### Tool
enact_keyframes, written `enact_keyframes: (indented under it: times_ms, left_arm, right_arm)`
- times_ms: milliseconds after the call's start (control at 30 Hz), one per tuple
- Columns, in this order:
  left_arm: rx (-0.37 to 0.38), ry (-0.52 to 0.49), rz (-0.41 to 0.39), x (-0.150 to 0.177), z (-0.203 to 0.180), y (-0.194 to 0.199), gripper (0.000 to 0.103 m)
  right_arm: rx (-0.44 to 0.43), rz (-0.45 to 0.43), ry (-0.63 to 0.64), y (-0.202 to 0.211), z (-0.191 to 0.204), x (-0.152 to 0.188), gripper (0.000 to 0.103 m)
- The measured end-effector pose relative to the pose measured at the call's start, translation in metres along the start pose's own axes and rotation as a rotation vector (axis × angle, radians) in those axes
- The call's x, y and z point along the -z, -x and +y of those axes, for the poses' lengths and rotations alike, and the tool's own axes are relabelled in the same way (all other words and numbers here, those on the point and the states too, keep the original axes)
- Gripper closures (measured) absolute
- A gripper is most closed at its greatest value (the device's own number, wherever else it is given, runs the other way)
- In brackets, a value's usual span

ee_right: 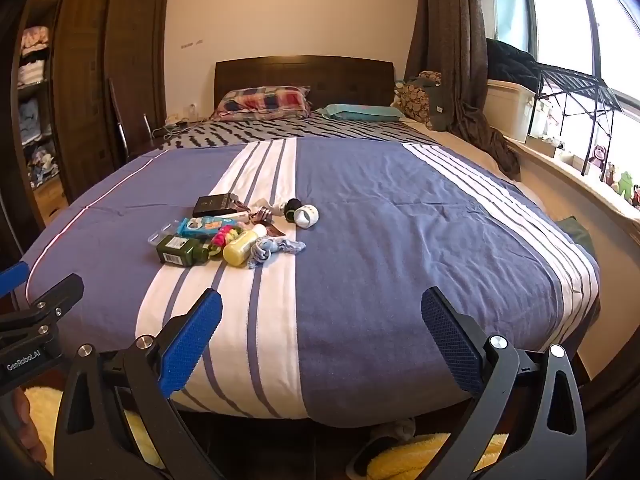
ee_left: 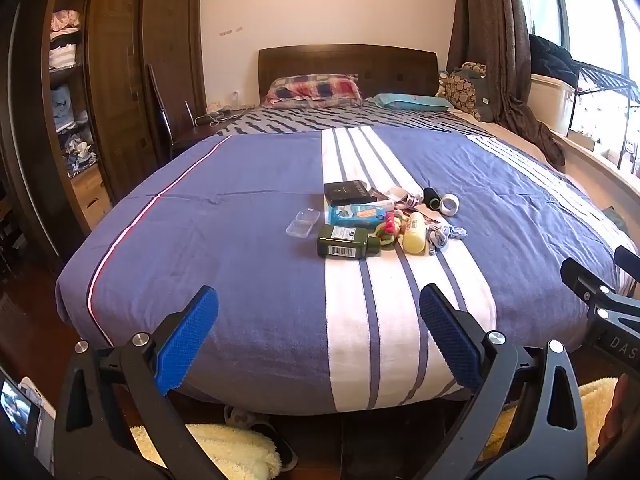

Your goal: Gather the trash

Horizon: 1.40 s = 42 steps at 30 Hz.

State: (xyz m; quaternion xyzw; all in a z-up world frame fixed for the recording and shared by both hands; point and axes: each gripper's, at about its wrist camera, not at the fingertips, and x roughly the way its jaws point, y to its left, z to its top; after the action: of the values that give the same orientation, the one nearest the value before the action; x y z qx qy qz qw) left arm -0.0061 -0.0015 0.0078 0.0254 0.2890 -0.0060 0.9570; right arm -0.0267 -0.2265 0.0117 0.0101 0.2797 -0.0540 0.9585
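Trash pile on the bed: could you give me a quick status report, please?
Left gripper open, empty. Right gripper open, empty. Pile untouched mid-bed: green bottle, yellow bottle, clear case. Nothing in the way.

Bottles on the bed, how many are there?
2. The dark green bottle lies on its side at the near left of the pile, and the yellow bottle lies just right of it past the colourful toy. More could hide under the clutter.

Bedroom as I saw it

I saw a bed (ee_left: 248,216) under a blue striped blanket, a plaid pillow (ee_left: 314,88), a wooden wardrobe (ee_left: 116,80) and brown curtains (ee_right: 452,40).
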Motion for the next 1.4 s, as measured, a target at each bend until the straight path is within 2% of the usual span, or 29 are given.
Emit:
enact_keyframes:
  times_ms: [1400]
  left_arm:
    - [-0.004, -0.003, -0.027, -0.0028, -0.0018, 0.0104, 0.008]
  right_arm:
    - [-0.019, -0.010, 0.004, 0.0056, 0.0014, -0.0033, 0.003]
